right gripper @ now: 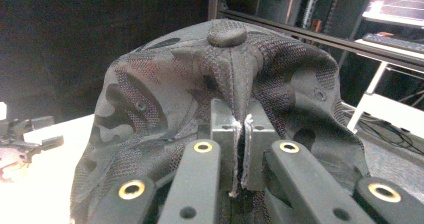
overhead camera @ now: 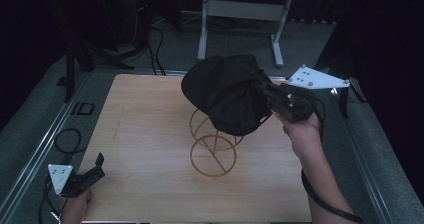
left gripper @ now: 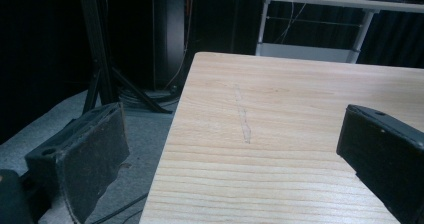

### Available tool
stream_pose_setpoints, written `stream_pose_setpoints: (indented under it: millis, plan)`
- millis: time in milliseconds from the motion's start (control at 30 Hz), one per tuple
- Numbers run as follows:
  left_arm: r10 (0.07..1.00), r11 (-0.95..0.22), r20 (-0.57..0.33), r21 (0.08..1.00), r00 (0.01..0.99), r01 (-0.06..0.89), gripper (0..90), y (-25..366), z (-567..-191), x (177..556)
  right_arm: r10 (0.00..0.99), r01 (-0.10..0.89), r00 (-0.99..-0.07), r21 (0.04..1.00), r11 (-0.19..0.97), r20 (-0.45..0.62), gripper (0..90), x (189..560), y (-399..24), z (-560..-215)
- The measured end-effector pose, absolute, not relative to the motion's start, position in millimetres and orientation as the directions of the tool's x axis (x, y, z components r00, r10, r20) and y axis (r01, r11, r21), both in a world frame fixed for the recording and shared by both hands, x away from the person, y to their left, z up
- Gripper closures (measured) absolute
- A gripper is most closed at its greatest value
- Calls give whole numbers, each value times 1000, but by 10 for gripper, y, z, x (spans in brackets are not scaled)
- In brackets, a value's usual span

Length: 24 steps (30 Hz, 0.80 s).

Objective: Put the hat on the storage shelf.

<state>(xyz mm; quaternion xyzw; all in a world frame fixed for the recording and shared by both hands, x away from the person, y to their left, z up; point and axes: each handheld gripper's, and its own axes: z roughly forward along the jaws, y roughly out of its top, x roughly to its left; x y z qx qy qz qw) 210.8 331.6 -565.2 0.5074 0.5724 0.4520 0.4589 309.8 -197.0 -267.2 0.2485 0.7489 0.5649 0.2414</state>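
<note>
**Cap pinched by its crown and carried over the wire stand**

The right gripper (overhead camera: pixel 270 96) has its jaws pressed together on a fold of the black cap (overhead camera: pixel 225 94), and the right gripper view shows why the hold looks secure: the pads meet on a ridge of fabric just below the button on top of the cap (right gripper: pixel 226 34), so the cloth is bunched rather than merely touched. Gripping near the crown lets the rest of the cap hang open underneath, which suits lowering it over something.

That something is likely the gold wire stand (overhead camera: pixel 214 144), which sits on the wooden table (overhead camera: pixel 145 134) directly under and partly behind the cap. The cap is lifted clear of the tabletop and tilted, its brim toward the far left; whether it touches the upper loop of the stand cannot be told.

The left gripper (overhead camera: pixel 92 171) rests at the near left corner of the table, jaws apart and holding nothing, well apart from the cap, apparently kept out of the way.
</note>
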Motion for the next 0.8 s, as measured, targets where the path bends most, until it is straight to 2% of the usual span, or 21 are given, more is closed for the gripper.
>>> stream_pose_setpoints:
  millis: [333,800]
  plan:
    - [996,79,-70,983,-62,165,6,3319,-5652,2107,612,95,-787,965,244,-77,868,3074,-1792,-2713]
    - [996,80,-71,984,-57,162,6,3318,-5653,2102,612,141,-789,958,249,-43,868,3083,-1756,-3034]
